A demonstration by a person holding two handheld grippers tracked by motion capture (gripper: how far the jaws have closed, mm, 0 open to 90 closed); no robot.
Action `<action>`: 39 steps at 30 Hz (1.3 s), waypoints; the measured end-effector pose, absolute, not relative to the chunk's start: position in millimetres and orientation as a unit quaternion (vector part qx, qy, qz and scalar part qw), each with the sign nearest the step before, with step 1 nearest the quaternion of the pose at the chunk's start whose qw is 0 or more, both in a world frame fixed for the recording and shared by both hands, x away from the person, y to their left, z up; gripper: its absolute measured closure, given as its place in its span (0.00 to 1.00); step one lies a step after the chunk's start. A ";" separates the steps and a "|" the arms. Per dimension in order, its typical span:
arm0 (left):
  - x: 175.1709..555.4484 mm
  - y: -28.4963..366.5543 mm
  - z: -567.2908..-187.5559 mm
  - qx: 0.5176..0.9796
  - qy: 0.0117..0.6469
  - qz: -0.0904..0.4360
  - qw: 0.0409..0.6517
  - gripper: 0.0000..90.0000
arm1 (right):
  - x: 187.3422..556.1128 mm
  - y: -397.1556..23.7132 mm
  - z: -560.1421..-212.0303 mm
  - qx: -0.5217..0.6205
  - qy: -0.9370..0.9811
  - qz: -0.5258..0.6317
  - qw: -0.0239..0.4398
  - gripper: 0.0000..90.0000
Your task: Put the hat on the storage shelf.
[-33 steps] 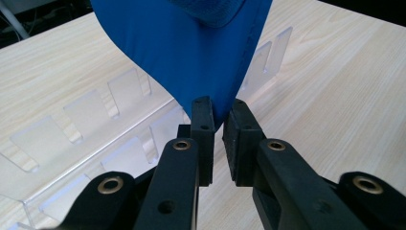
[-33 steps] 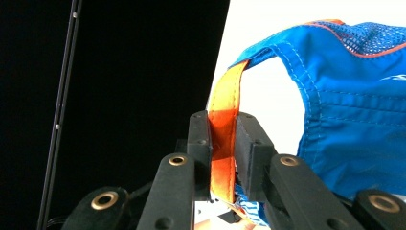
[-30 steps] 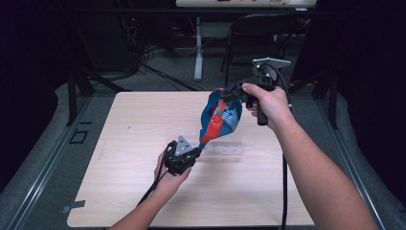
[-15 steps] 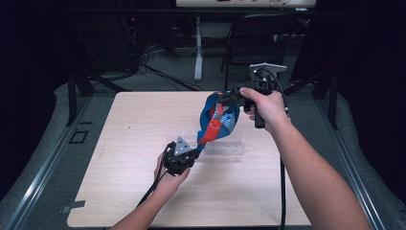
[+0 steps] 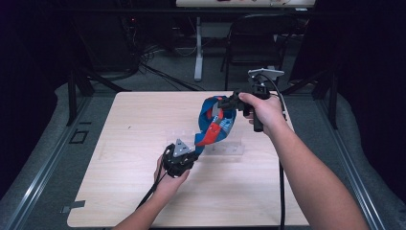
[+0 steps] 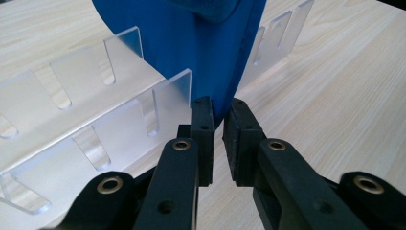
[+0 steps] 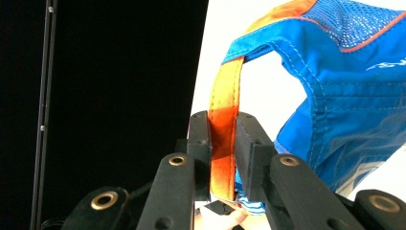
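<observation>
A blue cap with orange trim (image 5: pixel 214 125) hangs stretched in the air between the two grippers, above the wooden table (image 5: pixel 139 120). My left gripper (image 5: pixel 192 152) is low at the table's middle, shut on the cap's blue brim (image 6: pixel 210 62). My right gripper (image 5: pixel 225 103) is raised at the right, shut on the cap's orange strap (image 7: pixel 224 129). A clear acrylic rack (image 6: pixel 81 110) with slots lies on the table under the cap, just beyond the left gripper.
A chair (image 5: pixel 253 43) and a desk leg (image 5: pixel 198 48) stand beyond the table's far edge, with cables on the floor. Dark floor rails run along both sides of the table.
My right gripper has moved slightly left and down with the strap. The left gripper keeps its hold on the brim and stays put.
</observation>
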State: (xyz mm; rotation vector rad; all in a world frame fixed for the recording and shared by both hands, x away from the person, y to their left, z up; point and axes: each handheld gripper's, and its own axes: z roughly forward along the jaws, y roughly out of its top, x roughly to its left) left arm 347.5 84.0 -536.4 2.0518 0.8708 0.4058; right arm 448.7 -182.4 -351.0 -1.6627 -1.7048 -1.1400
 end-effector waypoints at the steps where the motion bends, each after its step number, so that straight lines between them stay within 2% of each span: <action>1: 347.3 84.3 -538.8 0.819 0.349 0.162 0.425 0.92 | 449.0 -182.0 -353.3 -0.612 -0.623 -0.419 0.248 0.86; 9: 347.2 85.9 -540.7 0.817 0.353 0.154 0.429 0.89 | 450.7 -182.7 -363.7 -0.616 -0.625 -0.411 0.248 0.86; 24: 345.9 89.4 -541.0 0.811 0.362 0.153 0.434 0.78 | 454.1 -189.1 -374.1 -0.623 -0.619 -0.408 0.250 0.86; 32: 346.6 95.4 -538.9 0.805 0.371 0.141 0.440 0.63 | 455.1 -190.8 -376.3 -0.622 -0.620 -0.408 0.249 0.84; 39: 345.3 102.3 -539.3 0.805 0.373 0.141 0.439 0.60 | 454.9 -192.8 -381.3 -0.627 -0.616 -0.409 0.247 0.83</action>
